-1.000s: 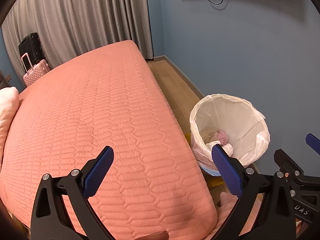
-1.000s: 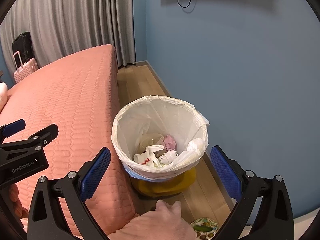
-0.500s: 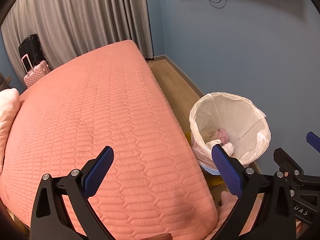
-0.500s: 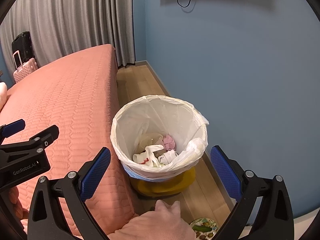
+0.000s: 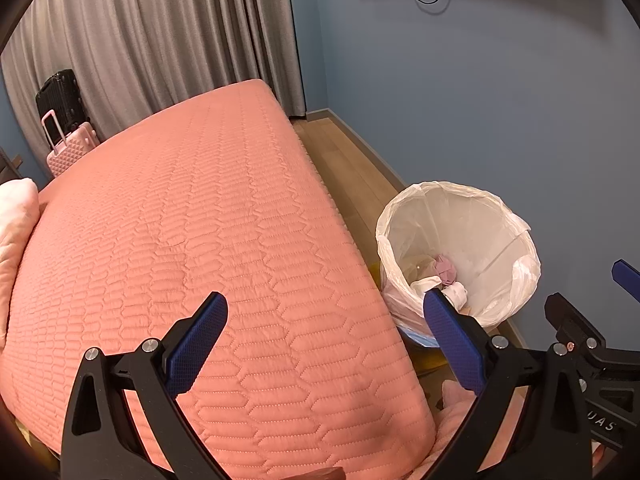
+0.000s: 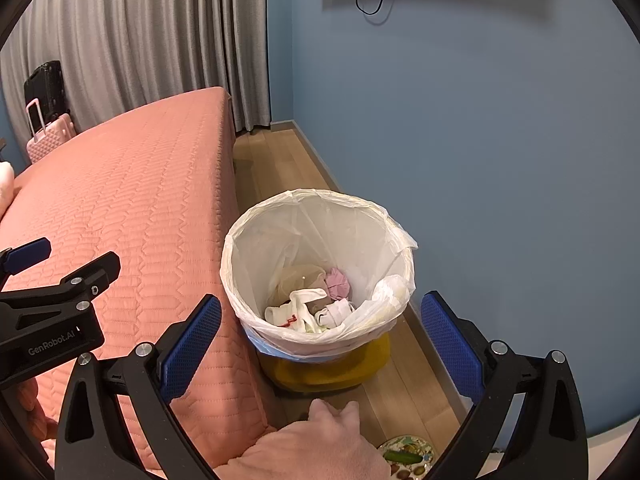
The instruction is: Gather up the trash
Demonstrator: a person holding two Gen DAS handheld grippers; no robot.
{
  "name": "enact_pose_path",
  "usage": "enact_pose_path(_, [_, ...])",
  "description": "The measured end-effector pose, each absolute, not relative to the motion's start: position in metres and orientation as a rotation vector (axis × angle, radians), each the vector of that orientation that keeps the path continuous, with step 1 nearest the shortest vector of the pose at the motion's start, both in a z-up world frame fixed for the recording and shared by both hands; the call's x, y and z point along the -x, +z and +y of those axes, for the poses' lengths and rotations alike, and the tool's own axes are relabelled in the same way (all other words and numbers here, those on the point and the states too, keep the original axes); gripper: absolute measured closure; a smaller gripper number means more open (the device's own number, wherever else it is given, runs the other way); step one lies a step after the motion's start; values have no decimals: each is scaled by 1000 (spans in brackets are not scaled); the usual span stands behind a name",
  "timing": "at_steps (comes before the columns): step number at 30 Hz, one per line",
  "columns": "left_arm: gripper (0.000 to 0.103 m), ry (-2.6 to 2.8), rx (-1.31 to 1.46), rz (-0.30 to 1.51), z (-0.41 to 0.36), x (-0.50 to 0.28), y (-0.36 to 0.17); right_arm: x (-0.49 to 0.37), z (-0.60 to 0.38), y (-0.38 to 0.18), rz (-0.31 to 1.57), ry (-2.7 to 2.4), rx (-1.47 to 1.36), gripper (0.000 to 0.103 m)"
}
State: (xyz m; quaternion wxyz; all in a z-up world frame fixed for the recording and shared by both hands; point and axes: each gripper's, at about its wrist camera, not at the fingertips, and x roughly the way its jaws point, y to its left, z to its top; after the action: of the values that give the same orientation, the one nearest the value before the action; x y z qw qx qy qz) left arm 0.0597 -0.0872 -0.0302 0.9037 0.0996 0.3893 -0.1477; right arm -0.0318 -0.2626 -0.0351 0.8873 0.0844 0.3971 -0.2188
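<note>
From the left wrist camera, we see one trash bin (image 5: 460, 216), lined with a thin white plastic bag (image 5: 516, 280) folded loosely over its rim, standing on the wooden floor ahead and to the right of the left gripper (image 5: 326, 338). Inside lie a crumpled pink scrap (image 5: 447, 267) and pale wads of paper (image 5: 456, 292). The left gripper's two blue-padded fingers (image 5: 196, 344) stand wide apart, holding nothing, above one salmon-pink quilted bed (image 5: 180, 240) that fills the space ahead and to the left. Two suitcases, one black (image 5: 60, 92) and one pink (image 5: 70, 148), stand far ahead to the left against grey curtains (image 5: 160, 40). The right gripper (image 5: 592, 344) shows in part at the right edge.

From the right wrist camera, we look down into the same bin (image 6: 248, 248), directly ahead between the fingers of the right gripper (image 6: 320, 336). Its yellow base (image 6: 332, 368) shows below the bag (image 6: 392, 292). We count one pink scrap (image 6: 338, 282) and several white crumpled pieces (image 6: 308, 308) over a tan one (image 6: 300, 276). The two blue fingers (image 6: 448, 344) are spread wide, touching nothing. The left gripper (image 6: 52, 312) sits to the left over the bed (image 6: 120, 200). A hand (image 6: 320, 444) in a pink sleeve lies just below, beside one patterned dish (image 6: 408, 458).
</note>
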Motion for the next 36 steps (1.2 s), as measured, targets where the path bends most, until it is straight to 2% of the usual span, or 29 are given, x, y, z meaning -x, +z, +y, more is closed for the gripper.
enact_pose_path(36, [9,-287,-204,806,-92,-58,-34,32,-265,-39,830,-454,-176,6])
